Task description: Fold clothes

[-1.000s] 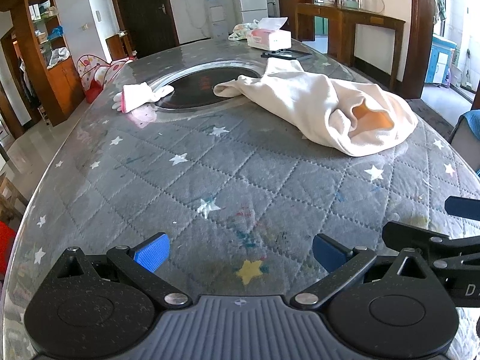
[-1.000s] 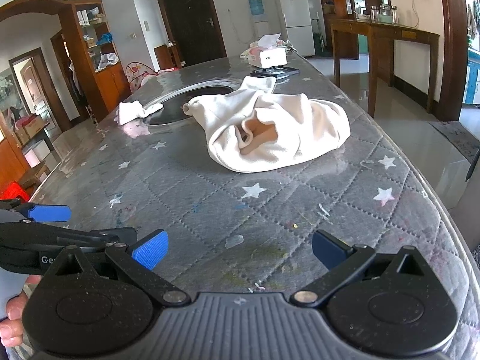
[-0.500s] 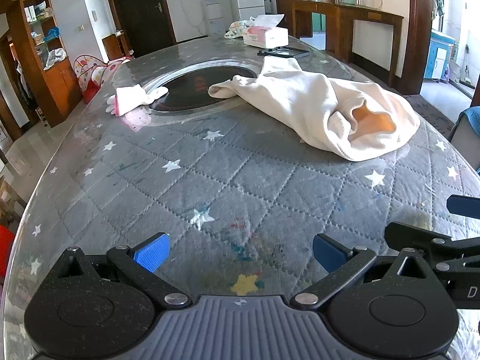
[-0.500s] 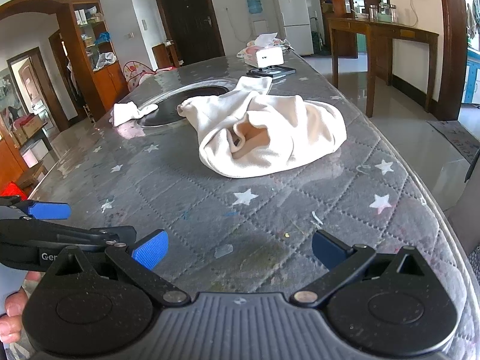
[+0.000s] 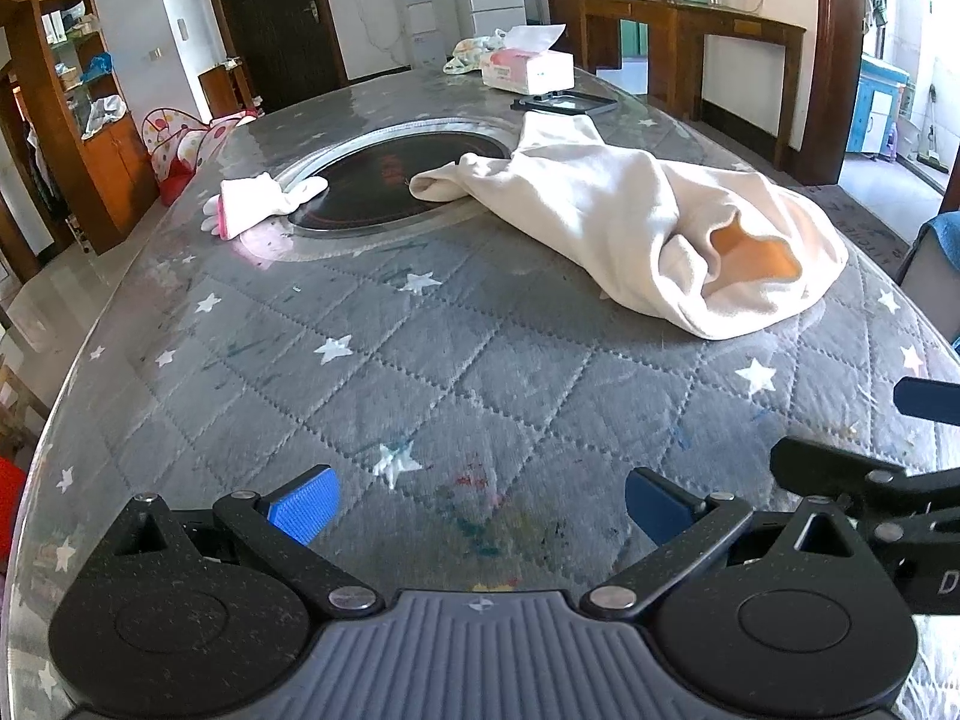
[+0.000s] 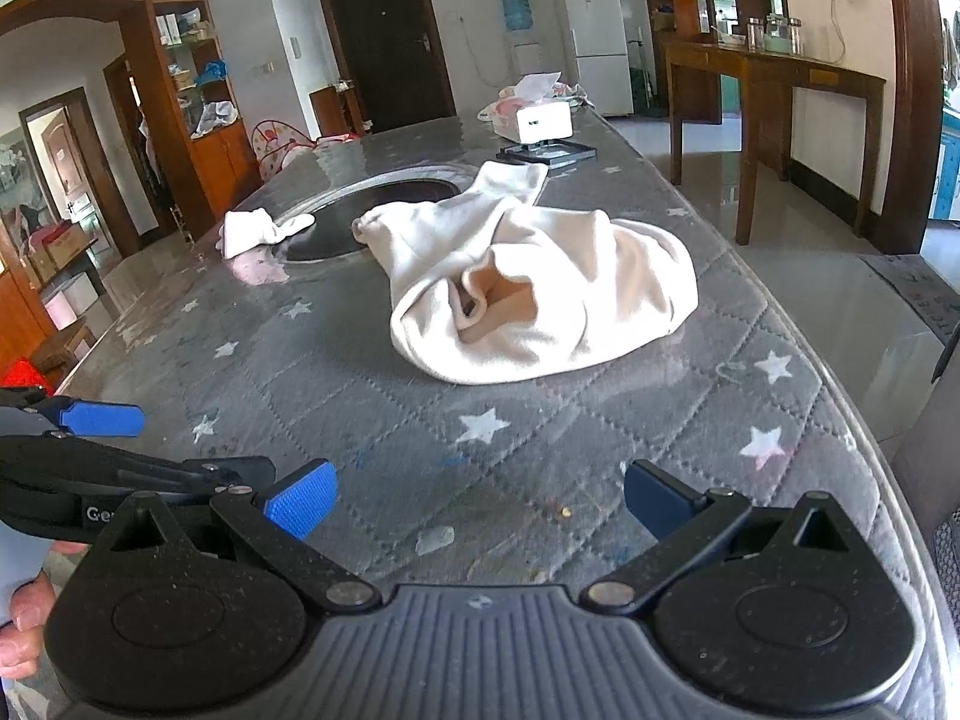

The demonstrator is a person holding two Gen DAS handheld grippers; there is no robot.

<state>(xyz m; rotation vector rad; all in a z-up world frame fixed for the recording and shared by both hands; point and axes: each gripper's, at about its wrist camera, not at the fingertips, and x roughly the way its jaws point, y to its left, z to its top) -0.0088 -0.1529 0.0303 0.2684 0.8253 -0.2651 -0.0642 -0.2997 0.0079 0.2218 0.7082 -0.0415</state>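
The cream garment lies in a loose heap on the quilted star-print cover, right of centre and well ahead of both grippers. Its long axis runs from the far end of the table toward the near right: in the left wrist view the bulk with an open, orange-lined mouth sits at about 2 o'clock, and the cloth tapers away toward 12 o'clock. Two narrow ends point away from the cameras. One reaches left onto the dark round inset in the table; the other points to the black tray farther back. In the right wrist view the same garment sits at 12 o'clock with its mouth facing the camera.

The left gripper is spread wide, blue pads far apart, holding nothing and hovering over bare cover at 6 o'clock. The right gripper is equally wide and empty, also over bare cover near the table's near edge. Neither touches the cloth. Each shows at the edge of the other's view, so they are side by side.

A white glove with a pink cuff lies at 10 o'clock, its fingertip on the rim of the inset. A tissue box stands beyond the tray at the far end.
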